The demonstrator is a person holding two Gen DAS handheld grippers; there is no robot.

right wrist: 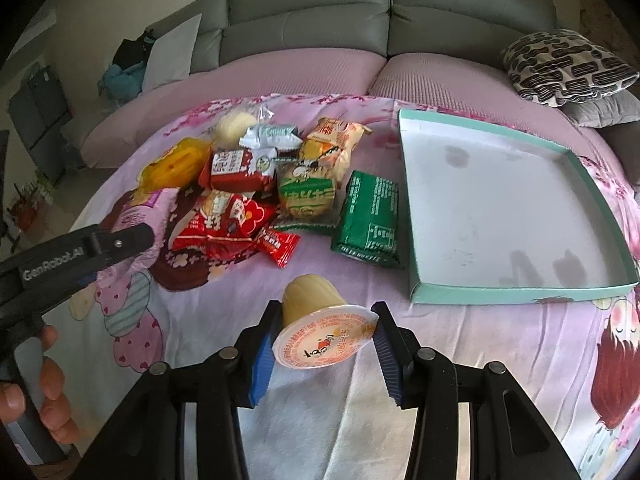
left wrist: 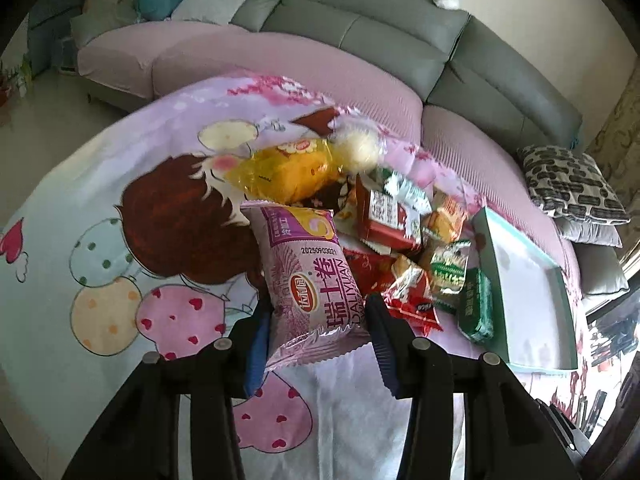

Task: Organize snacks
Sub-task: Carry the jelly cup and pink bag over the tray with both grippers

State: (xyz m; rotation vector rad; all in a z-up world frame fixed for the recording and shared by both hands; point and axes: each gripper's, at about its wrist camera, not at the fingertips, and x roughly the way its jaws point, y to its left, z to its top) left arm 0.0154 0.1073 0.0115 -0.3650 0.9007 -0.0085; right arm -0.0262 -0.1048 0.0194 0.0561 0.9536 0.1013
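Left gripper [left wrist: 320, 344] clamped on a pink roll pack [left wrist: 310, 280], blue pads [left wrist: 258, 344] pressing both sides, pack lifted clear of the cartoon-print cloth [left wrist: 120, 200]. Right gripper [right wrist: 324, 350] gripping a pudding cup [right wrist: 320, 326] by its round foil lid, cup tipped on its side with the lid facing the camera, held above the cloth. Loose heap of snacks on the cloth between the two: yellow pack [right wrist: 176, 168], red box pack [right wrist: 236, 170], red wrappers [right wrist: 224, 224], green biscuit pack [right wrist: 306, 196], dark green pack [right wrist: 370, 220], orange pack [right wrist: 332, 144], pale round bun [right wrist: 234, 124] at the far edge. Teal-rimmed tray [right wrist: 416, 216] lying just right of the heap, dark green pack just beside its left wall, white inside bare. Seen from the right wrist, left gripper at far left with the pink pack in it, fingers of a hand [right wrist: 50, 400] wrapped round its handle. Grey sofa [right wrist: 320, 16] behind, patterned cushion [right wrist: 568, 66] on its right.
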